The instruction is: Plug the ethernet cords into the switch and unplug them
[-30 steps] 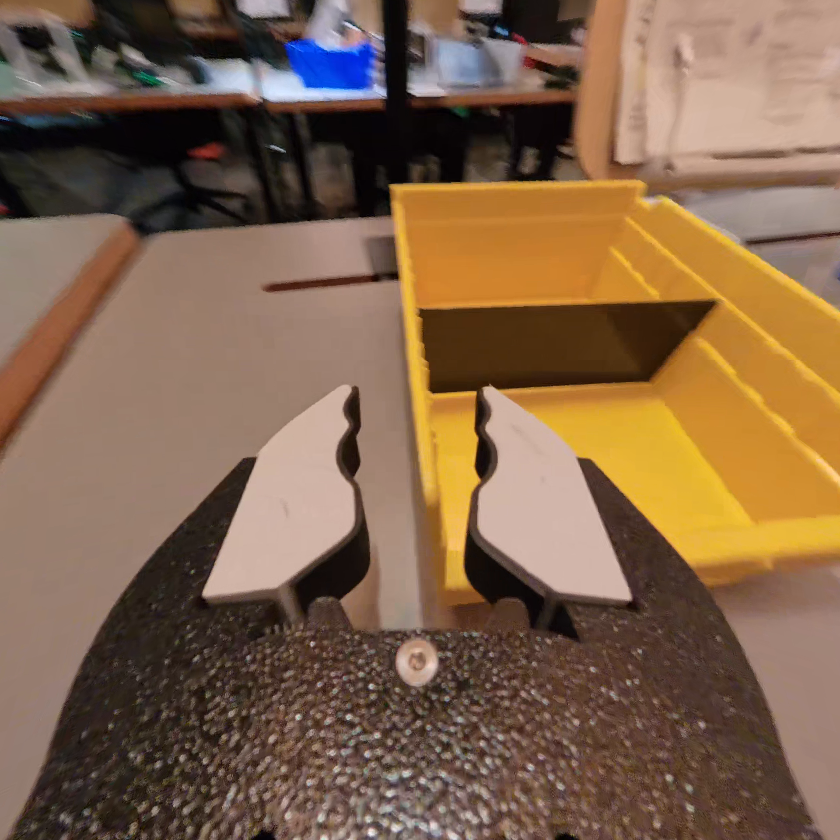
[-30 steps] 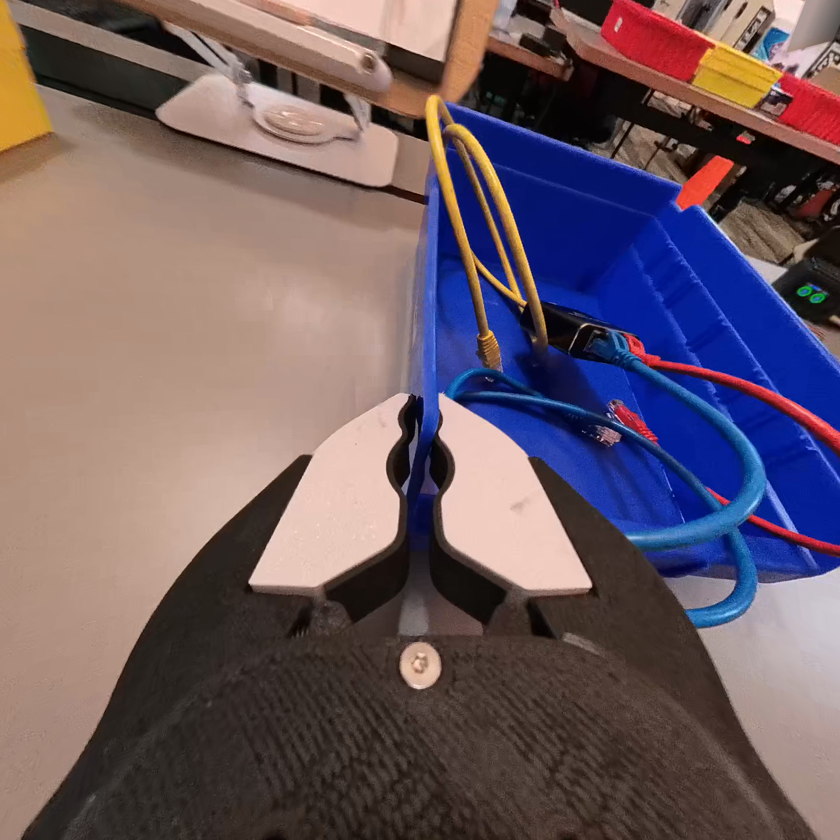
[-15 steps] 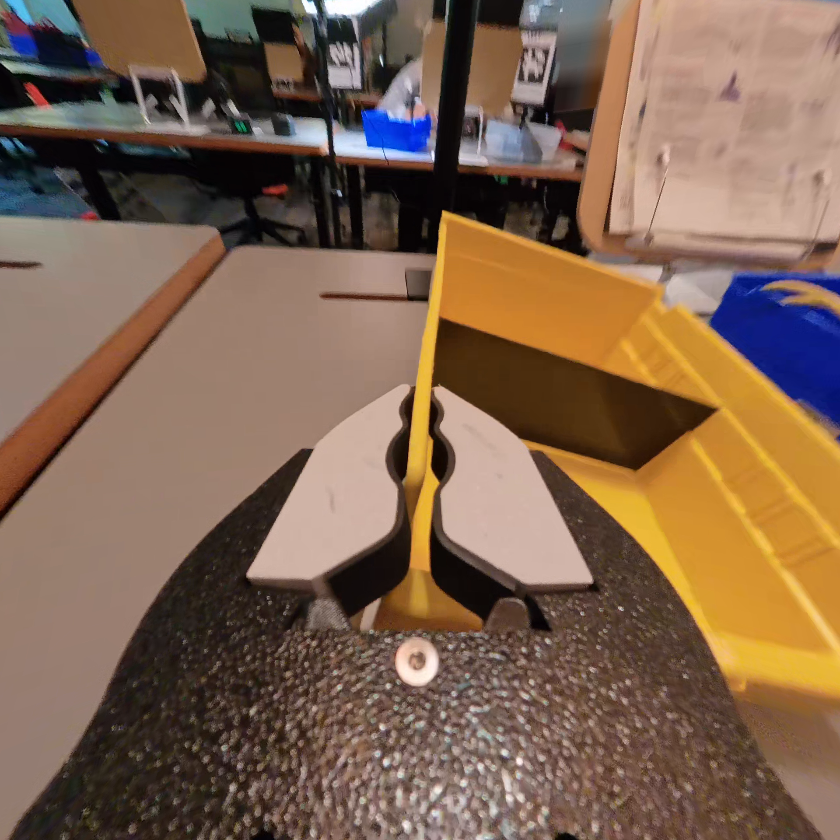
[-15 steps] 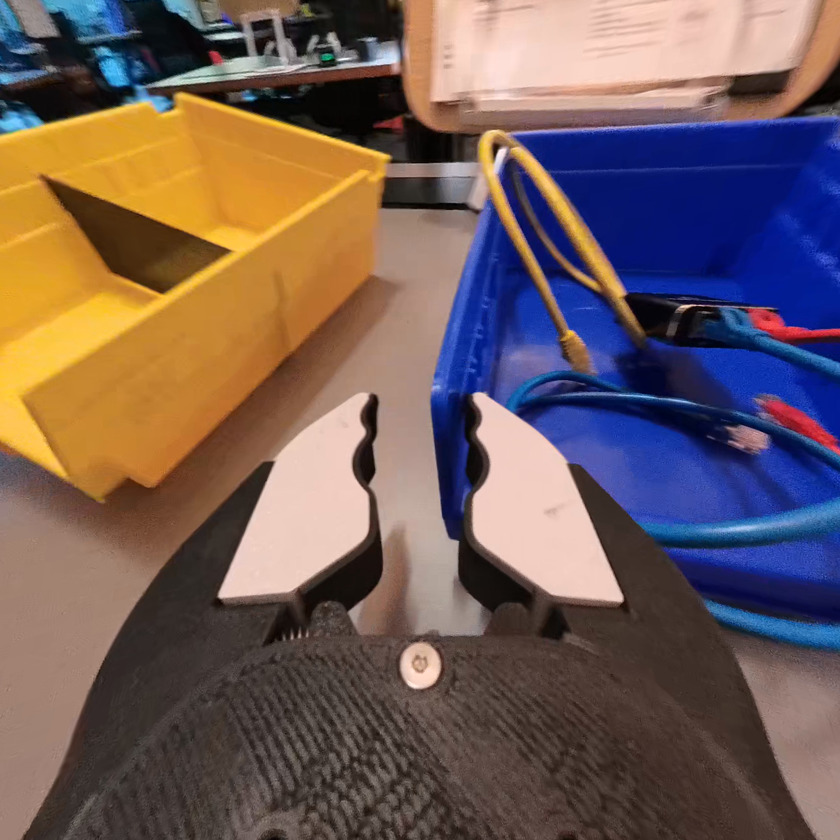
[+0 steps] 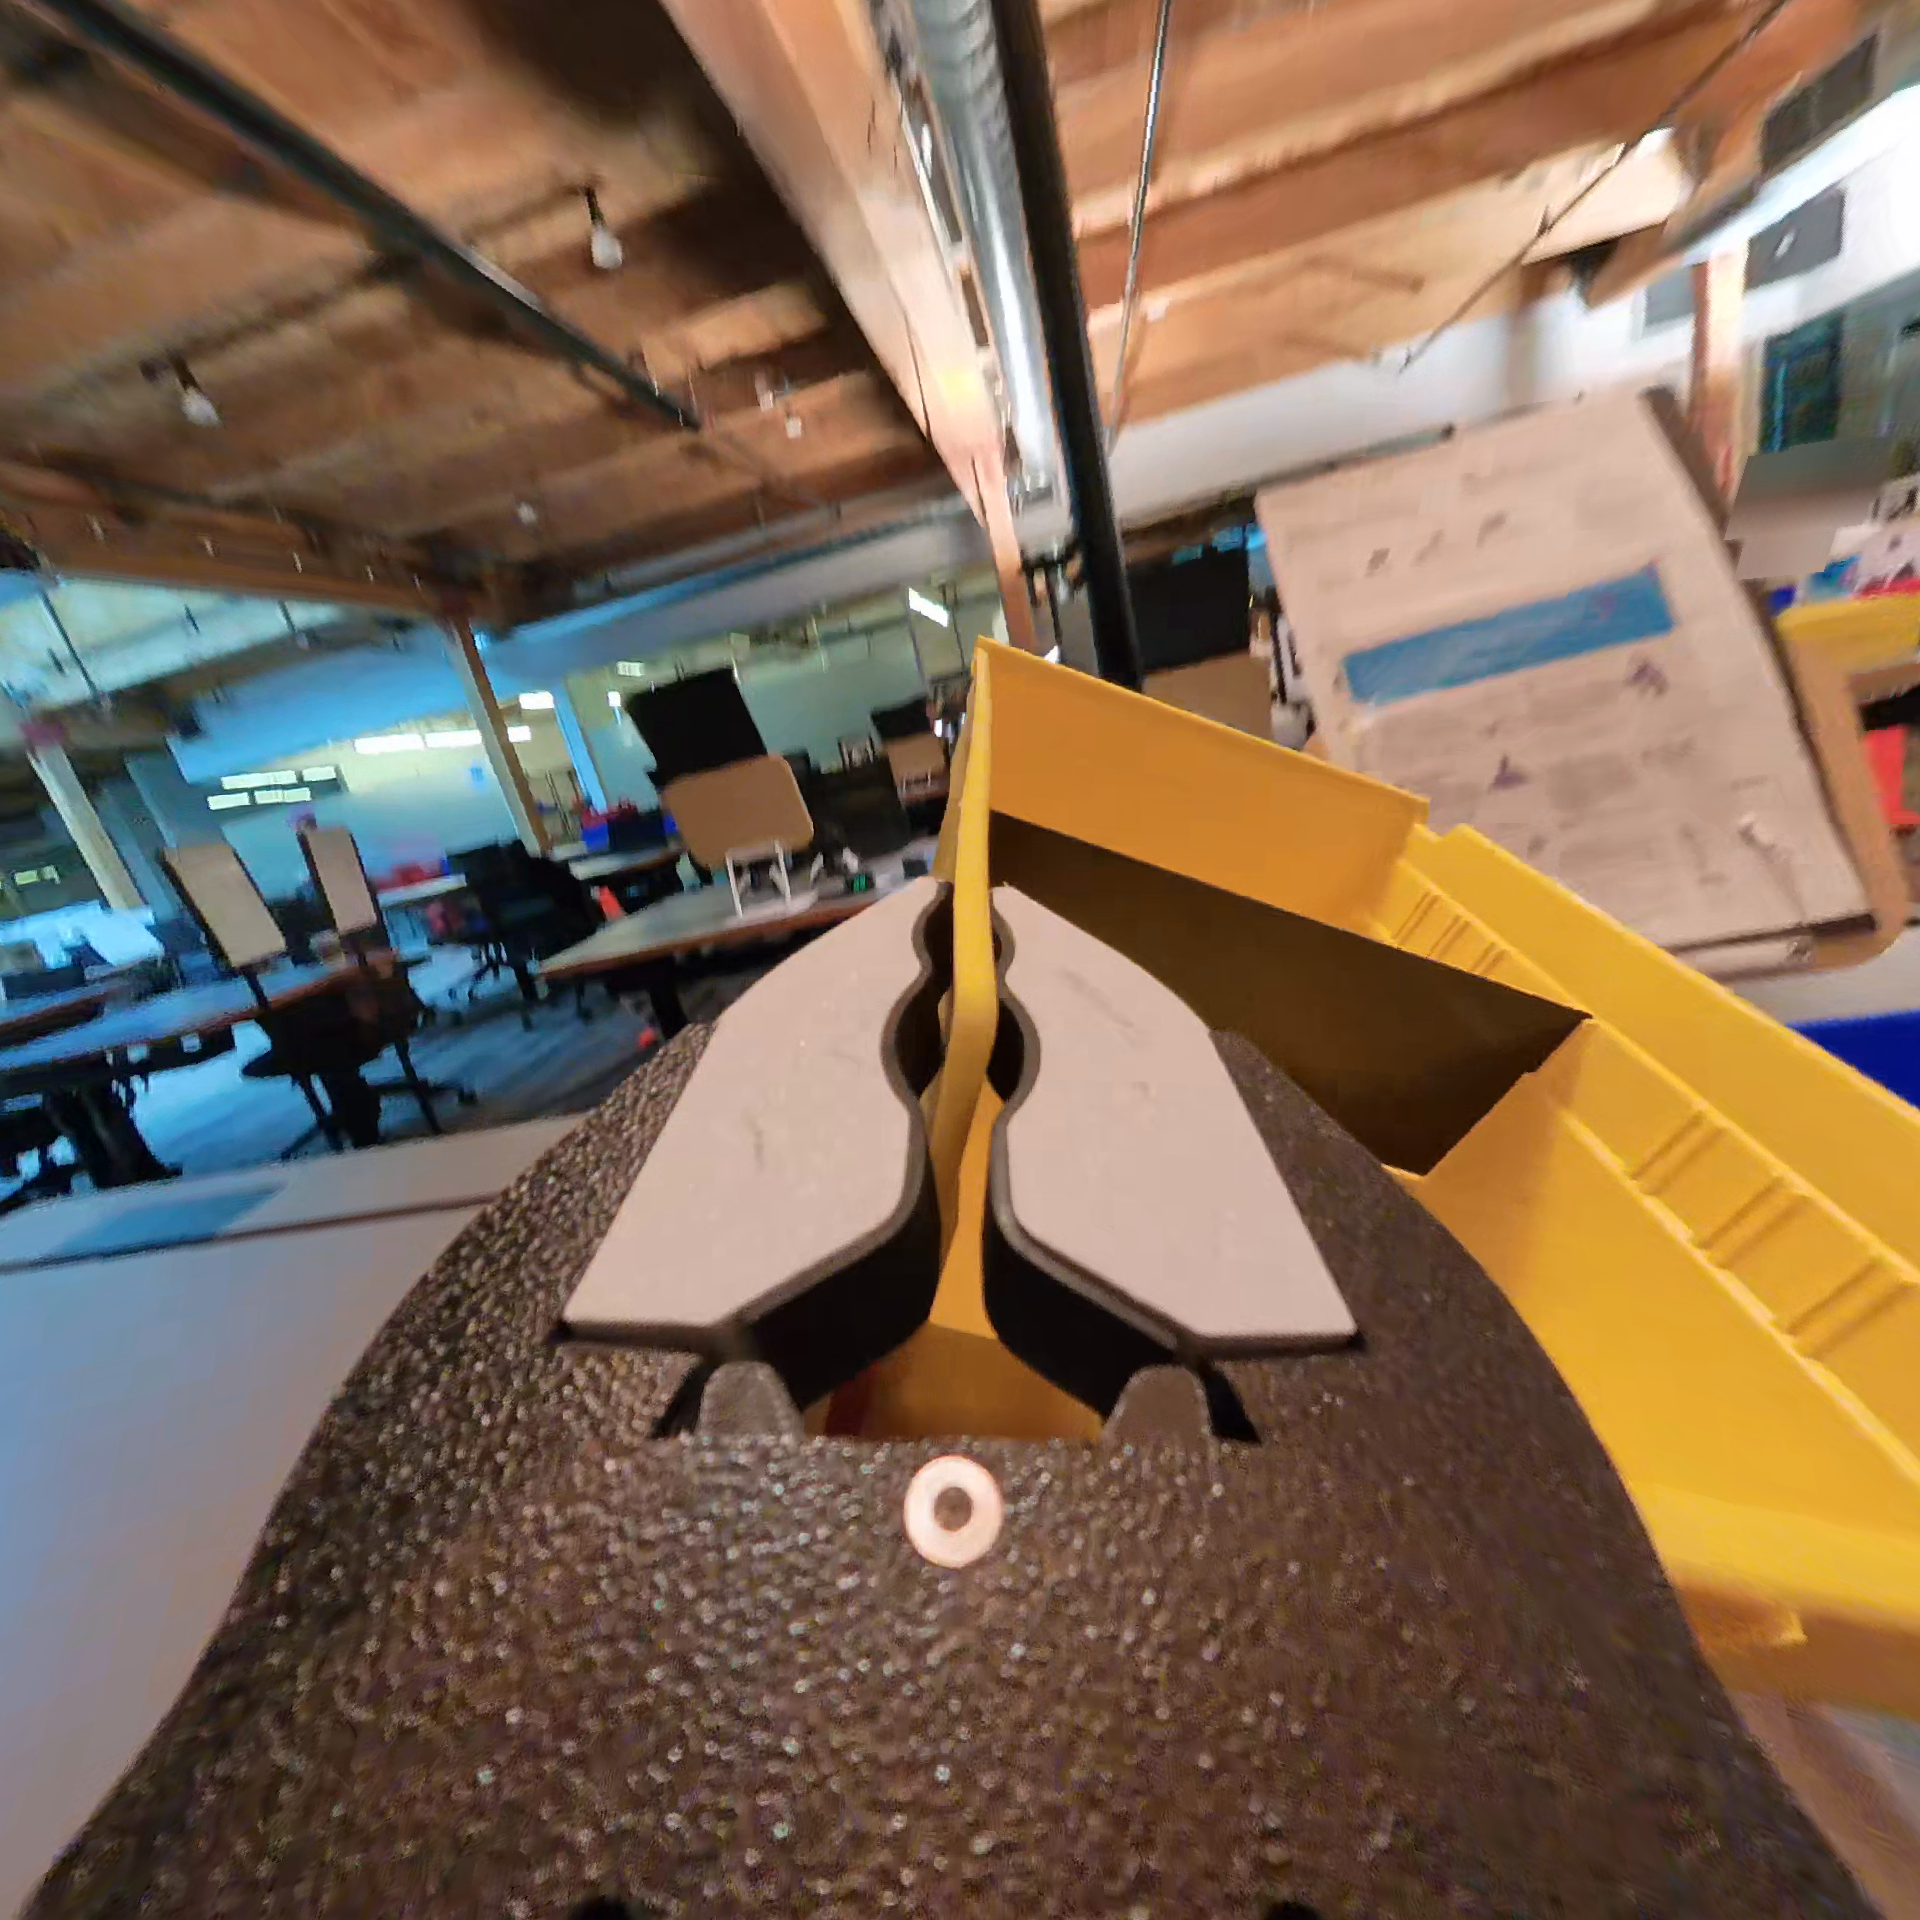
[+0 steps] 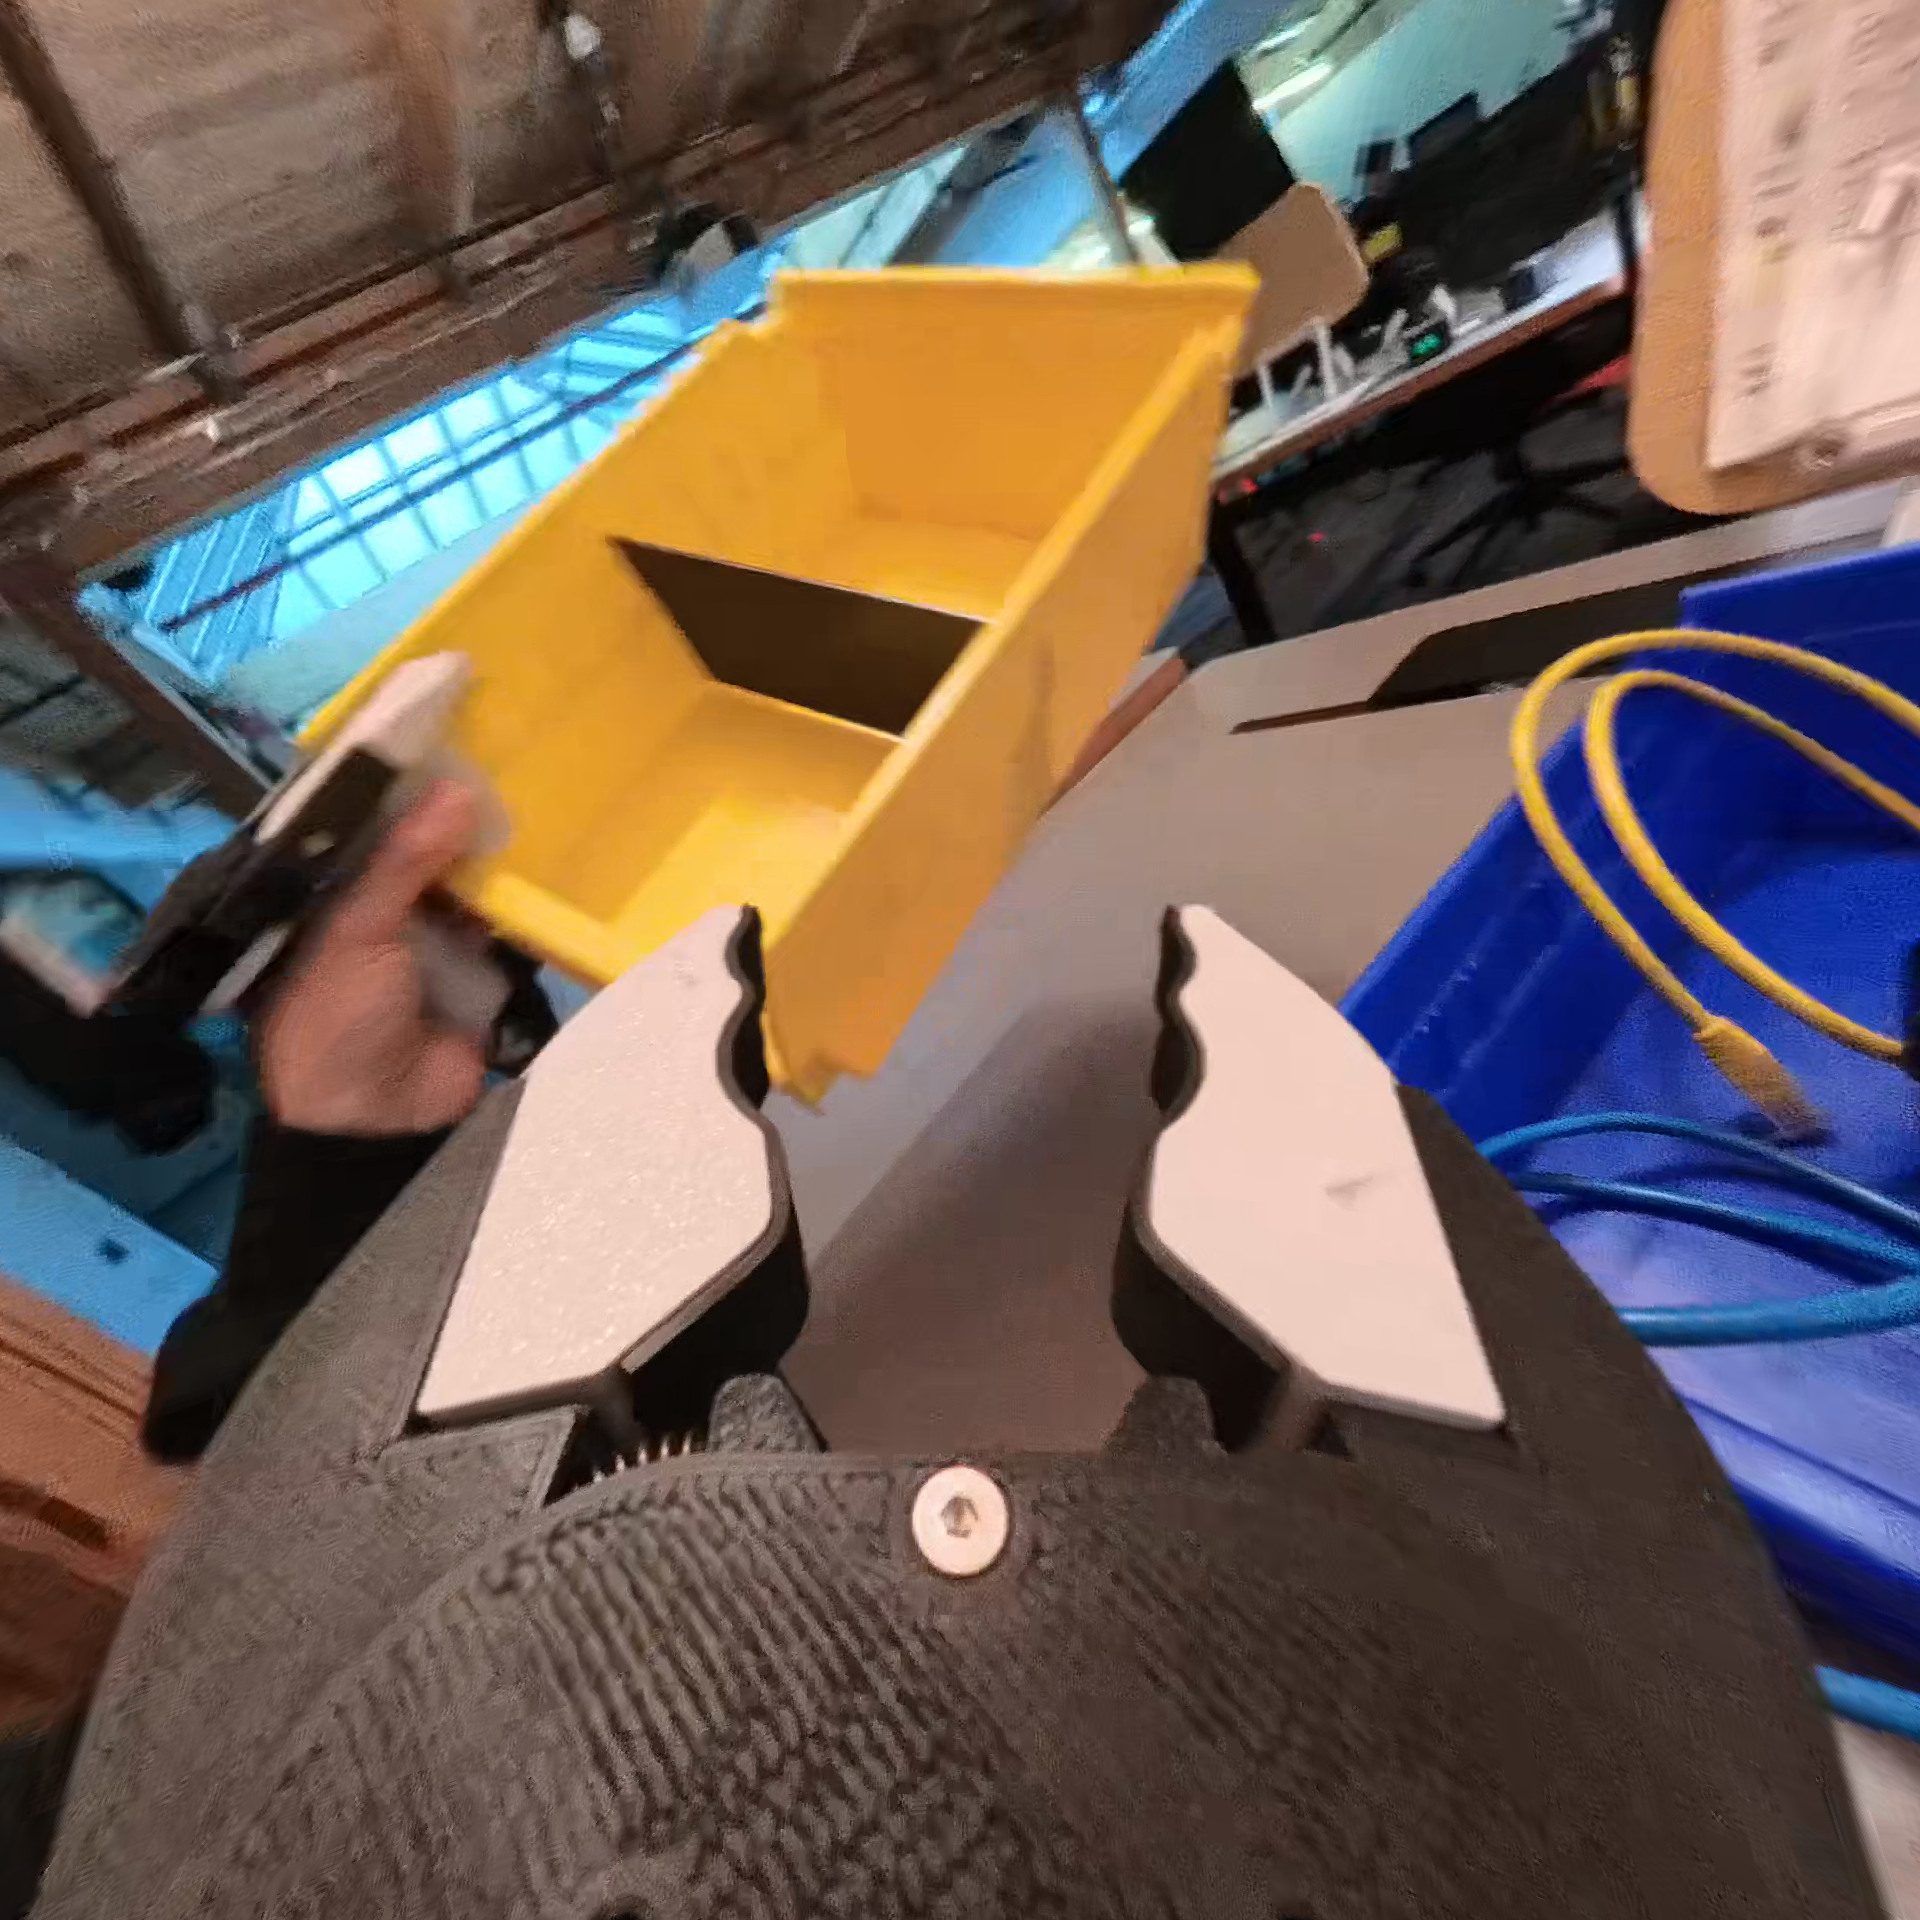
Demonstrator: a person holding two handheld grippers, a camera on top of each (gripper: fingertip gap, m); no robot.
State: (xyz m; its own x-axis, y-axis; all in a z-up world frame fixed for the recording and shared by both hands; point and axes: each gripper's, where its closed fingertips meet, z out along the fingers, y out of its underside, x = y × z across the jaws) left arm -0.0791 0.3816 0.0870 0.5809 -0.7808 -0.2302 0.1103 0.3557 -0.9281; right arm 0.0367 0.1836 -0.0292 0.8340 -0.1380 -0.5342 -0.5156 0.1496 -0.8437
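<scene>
My left gripper [image 5: 966,935] is shut on the side wall of a yellow bin [image 5: 1662,1195] and holds it lifted and tilted off the table. The bin has a black divider [image 5: 1299,997]. In the right wrist view the yellow bin [image 6: 935,582] hangs in the air, held by the left gripper [image 6: 384,727] in a person's hand [image 6: 364,997]. My right gripper [image 6: 956,925] is open and empty above the table. A blue bin [image 6: 1558,997] at right holds a yellow ethernet cord [image 6: 1621,852] and a blue cord [image 6: 1714,1236]. The switch is out of view.
The grey table [image 6: 1091,935] lies under my right gripper, between the two bins. A clipboard with papers [image 5: 1558,727] stands behind the bins. Other desks and chairs [image 5: 343,997] fill the room beyond.
My left gripper has lifted the yellow bin off the table and tilted it up. My right gripper has opened wider and swung left, away from the blue bin.
</scene>
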